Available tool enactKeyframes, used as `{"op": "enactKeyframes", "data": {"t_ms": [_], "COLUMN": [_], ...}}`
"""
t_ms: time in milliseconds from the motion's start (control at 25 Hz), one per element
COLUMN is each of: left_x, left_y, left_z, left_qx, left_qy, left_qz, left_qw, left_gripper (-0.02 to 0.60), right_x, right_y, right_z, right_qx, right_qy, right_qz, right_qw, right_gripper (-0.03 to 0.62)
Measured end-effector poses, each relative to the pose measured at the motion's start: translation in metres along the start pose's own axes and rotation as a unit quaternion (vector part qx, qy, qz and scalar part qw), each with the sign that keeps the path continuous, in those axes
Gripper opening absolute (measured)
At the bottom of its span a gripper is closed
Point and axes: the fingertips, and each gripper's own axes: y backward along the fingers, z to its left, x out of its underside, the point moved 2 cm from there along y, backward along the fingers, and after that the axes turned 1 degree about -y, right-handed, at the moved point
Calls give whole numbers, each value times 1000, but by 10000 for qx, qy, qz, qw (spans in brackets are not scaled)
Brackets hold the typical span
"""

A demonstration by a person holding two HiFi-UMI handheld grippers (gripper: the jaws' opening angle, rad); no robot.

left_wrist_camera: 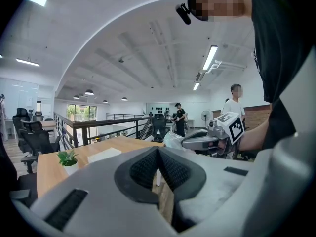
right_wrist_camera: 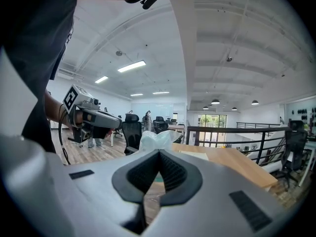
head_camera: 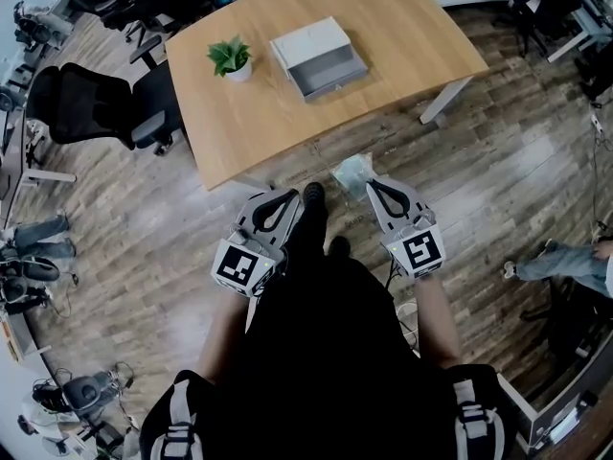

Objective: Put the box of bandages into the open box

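Seemingly light, the box of bandages (head_camera: 351,172), in slippery clear wrap, is pinched at its edge by the right gripper (head_camera: 373,186), well apart from the open box (head_camera: 321,57) on the table (head_camera: 402,27). The left gripper (head_camera: 291,197) has its jaws pressed together on nothing. Holding the stiff carton rather than the loose wrap looks safer.

Office: wooden desk (head_camera: 402,46), swivel chairs (head_camera: 86,103), strip lights (left_wrist_camera: 210,57).

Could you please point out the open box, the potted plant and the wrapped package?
open box (head_camera: 330,71), head view, its grey inner floor.
potted plant (head_camera: 229,55), head view, its green leaves.
wrapped package (head_camera: 351,172), head view, its plastic wrapping.
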Motion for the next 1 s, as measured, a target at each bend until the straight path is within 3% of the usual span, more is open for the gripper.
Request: {"op": "enactKeyframes", "data": {"t_ms": [280,400,560,1000], "left_x": [-3,-6,-5,-10], "left_y": [-24,-37,-50,-97], "left_z": [7,16,26,87], "left_qx": [258,362,478,709], "left_qy": [0,-13,2,102], "left_qz": [-48,-92,-67,-91], "left_qw": [9997,9993,9988,9974], "left_gripper": [23,21,21,21], "right_x": [1,-1,1,-9], "right_y": [-2,-12,-23,-77], "right_z": [-11,-22,-32,-62], "right_qx": [209,174,271,344], "right_qy": [-126,142,-60,-61], "right_qz": [116,84,213,346], "right_qw": [9996,9997,9994,9988], "right_gripper": [23,23,23,23]}}
